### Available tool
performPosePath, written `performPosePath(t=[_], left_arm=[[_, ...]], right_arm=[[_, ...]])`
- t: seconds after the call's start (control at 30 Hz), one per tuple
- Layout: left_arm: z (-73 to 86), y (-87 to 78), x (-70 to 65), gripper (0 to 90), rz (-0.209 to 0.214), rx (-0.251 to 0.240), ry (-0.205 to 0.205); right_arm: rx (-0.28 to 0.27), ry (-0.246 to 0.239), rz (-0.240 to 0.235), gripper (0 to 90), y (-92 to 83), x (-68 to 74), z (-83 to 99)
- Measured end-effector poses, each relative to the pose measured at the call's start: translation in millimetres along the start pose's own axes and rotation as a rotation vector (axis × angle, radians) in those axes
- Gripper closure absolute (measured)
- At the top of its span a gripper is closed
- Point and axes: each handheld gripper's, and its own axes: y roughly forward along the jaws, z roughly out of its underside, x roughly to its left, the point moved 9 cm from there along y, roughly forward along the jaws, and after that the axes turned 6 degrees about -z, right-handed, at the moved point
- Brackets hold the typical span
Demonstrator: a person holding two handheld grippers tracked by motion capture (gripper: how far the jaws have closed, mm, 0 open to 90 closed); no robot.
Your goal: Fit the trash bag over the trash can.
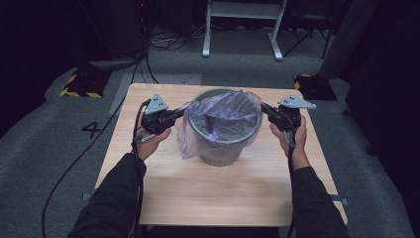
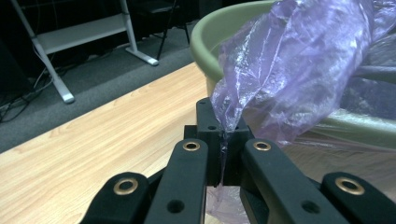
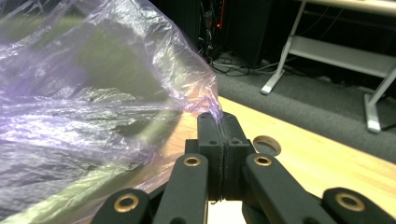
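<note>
A green bin (image 1: 223, 148) stands at the middle of the wooden table (image 1: 198, 193), lined with a thin purple plastic bag (image 1: 218, 121). My left gripper (image 1: 182, 113) is at the bin's left side, shut on the bag's edge (image 2: 233, 116), which is pinched between its jaws. At the bin's right side my right gripper (image 1: 263, 107) is shut on the opposite edge of the bag (image 3: 205, 100). The film is stretched between the two over the bin's rim (image 2: 219, 28). The bag's left part hangs outside the bin.
A white metal frame (image 1: 242, 25) stands on the grey floor behind the table, with cables beside it. Yellow-black weights (image 1: 81, 84) lie at both far corners. A round hole (image 3: 267, 144) is in the tabletop near my right gripper.
</note>
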Motion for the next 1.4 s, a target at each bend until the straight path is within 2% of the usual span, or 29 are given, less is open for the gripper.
performPosePath(t=[0.1, 0.27, 0.6, 1.0, 1.1, 1.4], left_arm=[[2.8, 7.0, 3.5, 89.2, -0.006, 0.007, -0.009], [5.1, 19.2, 8.9, 89.3, -0.012, 0.001, -0.047], [14.3, 42.1, 10.4, 89.3, 0.004, 0.043, -0.092], [31.2, 61.0, 9.6, 89.2, 0.032, 0.127, -0.154], [33.6, 64.2, 8.7, 89.0, 0.041, 0.14, -0.161], [41.0, 70.2, 11.1, 87.3, 0.029, 0.187, -0.164]], right_arm=[[0.015, 0.021, -0.003, 90.0, 7.4, -3.6, 4.4], [0.032, 0.053, -0.003, 90.0, 17.6, -9.3, 10.1], [0.069, 0.121, -0.019, 90.0, 31.8, -18.2, 25.4], [0.151, 0.145, -0.058, 89.5, 45.7, -15.1, 49.3], [0.167, 0.15, -0.07, 89.3, 48.8, -12.9, 53.5], [0.207, 0.158, -0.106, 89.4, 56.4, -7.9, 61.1]])
